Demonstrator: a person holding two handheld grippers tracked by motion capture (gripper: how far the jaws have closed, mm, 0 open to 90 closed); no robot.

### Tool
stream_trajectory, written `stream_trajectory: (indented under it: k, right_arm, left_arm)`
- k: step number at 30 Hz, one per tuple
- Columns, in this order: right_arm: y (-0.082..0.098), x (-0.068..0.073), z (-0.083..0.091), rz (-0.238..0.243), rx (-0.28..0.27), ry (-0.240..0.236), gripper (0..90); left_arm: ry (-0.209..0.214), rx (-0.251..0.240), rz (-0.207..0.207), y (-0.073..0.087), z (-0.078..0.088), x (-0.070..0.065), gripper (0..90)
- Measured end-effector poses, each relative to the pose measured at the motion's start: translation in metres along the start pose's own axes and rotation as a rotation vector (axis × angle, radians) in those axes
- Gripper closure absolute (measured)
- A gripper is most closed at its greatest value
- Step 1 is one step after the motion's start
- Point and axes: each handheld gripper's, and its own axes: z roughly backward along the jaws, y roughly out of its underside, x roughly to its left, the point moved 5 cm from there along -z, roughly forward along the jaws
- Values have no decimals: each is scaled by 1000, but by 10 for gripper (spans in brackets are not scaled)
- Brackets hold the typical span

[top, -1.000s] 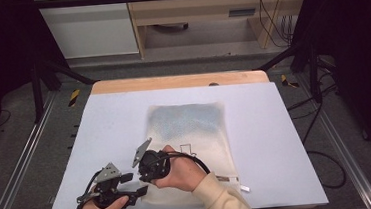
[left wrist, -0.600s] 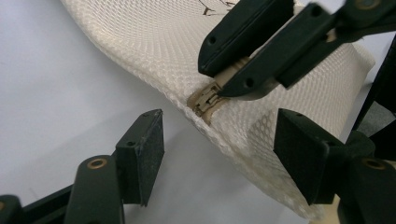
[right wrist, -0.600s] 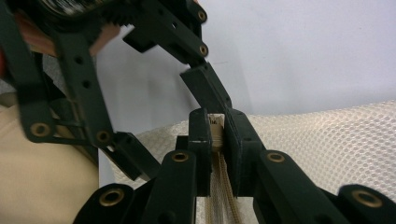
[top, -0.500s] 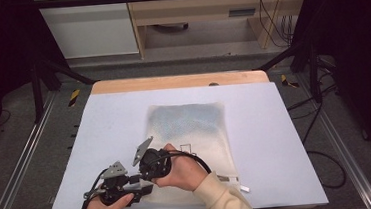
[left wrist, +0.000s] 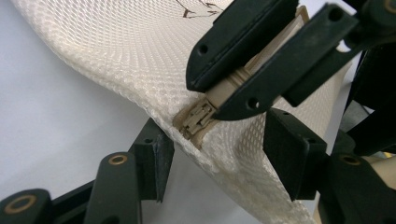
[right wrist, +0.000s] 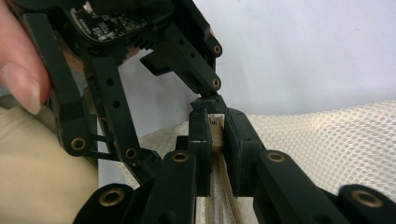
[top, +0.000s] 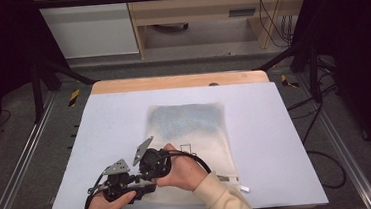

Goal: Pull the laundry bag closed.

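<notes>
Your right tool clamped on zipper edge of mesh bag, near-left corner lifted off surface. Zipper slider sits just past its tip, between your left tool pads; left jaws have just been closing, pads not yet touching. Slider ungrasped, zipper run ahead undone.

L tongs half-closing, R tongs clamped, tips nearly touching.

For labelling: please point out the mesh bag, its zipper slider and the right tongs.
mesh bag (left wrist: 116,56), left gripper view, on its mesh.
zipper slider (left wrist: 195,119), left gripper view, on its body.
right tongs (right wrist: 215,135), right gripper view, between its tips.
</notes>
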Motion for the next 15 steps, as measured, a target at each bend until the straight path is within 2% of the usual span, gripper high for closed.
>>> stream_trajectory:
  k: [15]
  right_arm:
    - [0, 0, 1, 2, -3, 0, 819]
  left_arm:
    - [27, 20, 5, 1, -4, 2, 579]
